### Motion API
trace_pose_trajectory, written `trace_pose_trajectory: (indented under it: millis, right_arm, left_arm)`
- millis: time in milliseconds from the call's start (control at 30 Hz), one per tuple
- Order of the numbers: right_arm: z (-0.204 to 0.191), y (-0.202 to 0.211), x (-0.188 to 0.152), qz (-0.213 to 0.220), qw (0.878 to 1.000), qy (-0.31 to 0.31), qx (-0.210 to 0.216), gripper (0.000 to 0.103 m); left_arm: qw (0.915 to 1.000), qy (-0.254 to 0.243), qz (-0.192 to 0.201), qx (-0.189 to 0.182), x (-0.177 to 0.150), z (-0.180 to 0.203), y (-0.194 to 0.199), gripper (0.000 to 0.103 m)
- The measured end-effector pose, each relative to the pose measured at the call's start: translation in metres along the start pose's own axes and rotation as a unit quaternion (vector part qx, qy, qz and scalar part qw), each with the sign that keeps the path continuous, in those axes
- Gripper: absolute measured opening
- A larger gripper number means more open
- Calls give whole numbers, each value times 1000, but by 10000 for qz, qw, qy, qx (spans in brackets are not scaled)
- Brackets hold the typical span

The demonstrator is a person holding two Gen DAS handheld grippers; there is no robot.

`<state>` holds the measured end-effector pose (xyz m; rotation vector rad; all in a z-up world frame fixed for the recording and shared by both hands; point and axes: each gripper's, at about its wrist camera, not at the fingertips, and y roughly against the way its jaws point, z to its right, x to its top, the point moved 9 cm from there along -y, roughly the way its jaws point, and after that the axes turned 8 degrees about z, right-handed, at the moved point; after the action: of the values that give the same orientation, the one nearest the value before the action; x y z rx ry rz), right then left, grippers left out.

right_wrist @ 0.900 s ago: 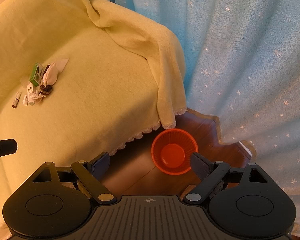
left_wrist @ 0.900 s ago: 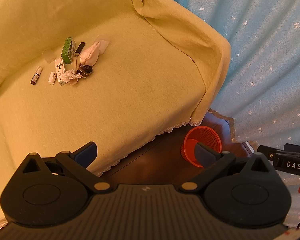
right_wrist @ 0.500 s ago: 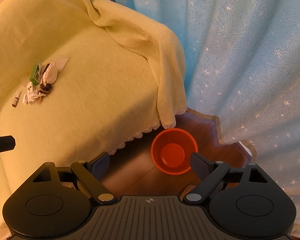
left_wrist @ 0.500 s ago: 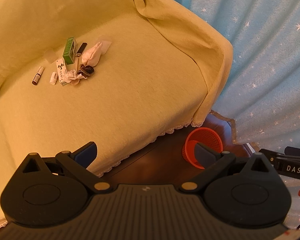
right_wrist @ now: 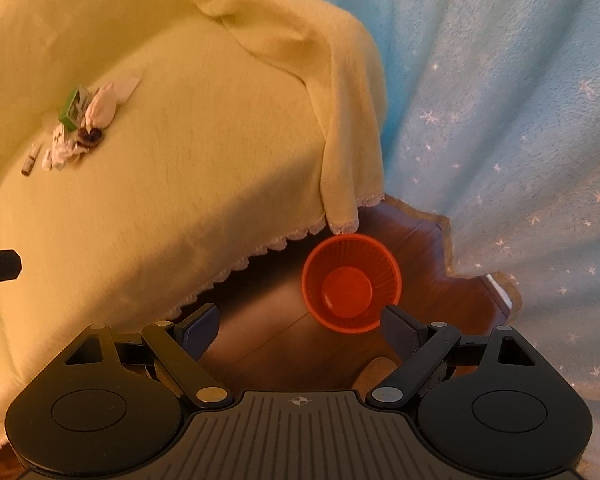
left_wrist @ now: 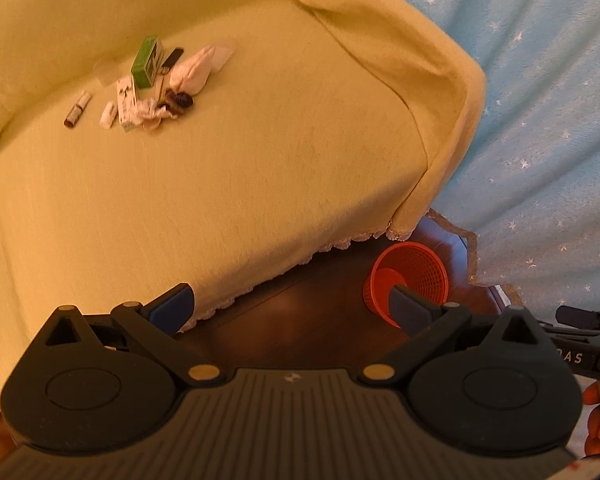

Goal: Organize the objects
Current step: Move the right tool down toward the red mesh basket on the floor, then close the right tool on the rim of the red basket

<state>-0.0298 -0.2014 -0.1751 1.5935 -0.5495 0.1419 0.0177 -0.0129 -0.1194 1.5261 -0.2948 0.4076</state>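
A cluster of small items lies far back on the yellow-covered sofa (left_wrist: 260,152): a green box (left_wrist: 147,62), a white box (left_wrist: 125,100), a white bundle (left_wrist: 194,70), crumpled paper (left_wrist: 150,110), a dark object (left_wrist: 179,101), a small tube (left_wrist: 77,109) and a white stick (left_wrist: 108,114). The cluster also shows in the right wrist view, with the green box (right_wrist: 73,107). An empty orange basket (right_wrist: 352,282) stands on the floor; it shows in the left view (left_wrist: 410,276) too. My left gripper (left_wrist: 290,306) and right gripper (right_wrist: 298,328) are both open and empty, far from the items.
A blue star-patterned curtain (right_wrist: 500,120) hangs at the right. Dark wooden floor (right_wrist: 260,320) lies between sofa edge and curtain. The sofa cover's lace hem (left_wrist: 280,268) hangs over the front edge. The other gripper's body (left_wrist: 580,336) shows at the left view's right edge.
Both views have shifted slightly, the left gripper drifting so the item cluster sits a bit more to the right in its view. Both grippers stay open and empty.
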Motion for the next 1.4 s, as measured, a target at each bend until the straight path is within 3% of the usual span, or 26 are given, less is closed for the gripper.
trace_pose_trajectory:
  millis: [300, 500, 733, 933, 1167, 1400]
  right_arm:
    - [21, -45, -17, -205, 9995, 226, 108, 86]
    - [23, -93, -34, 59, 9949, 979, 220, 86]
    - [34, -198, -90, -58, 9838, 1743, 403, 86]
    - [37, -308, -157, -131, 9575, 2773, 777, 85]
    - [57, -406, -214, -186, 9132, 3951, 982, 57]
    - [75, -437, -222, -126, 8909, 4424, 1018, 31]
  left_arm:
    - [9995, 274, 70, 150, -11, 2, -37, 102]
    - [9997, 88, 148, 146, -30, 8, -92, 102]
    - [9997, 19, -206, 102, -84, 15, -194, 102]
    - [9995, 132, -276, 73, -135, 16, -278, 102]
    - [9995, 190, -255, 21, -172, 16, -340, 102]
    - [9994, 154, -301, -87, -183, 17, -363, 102]
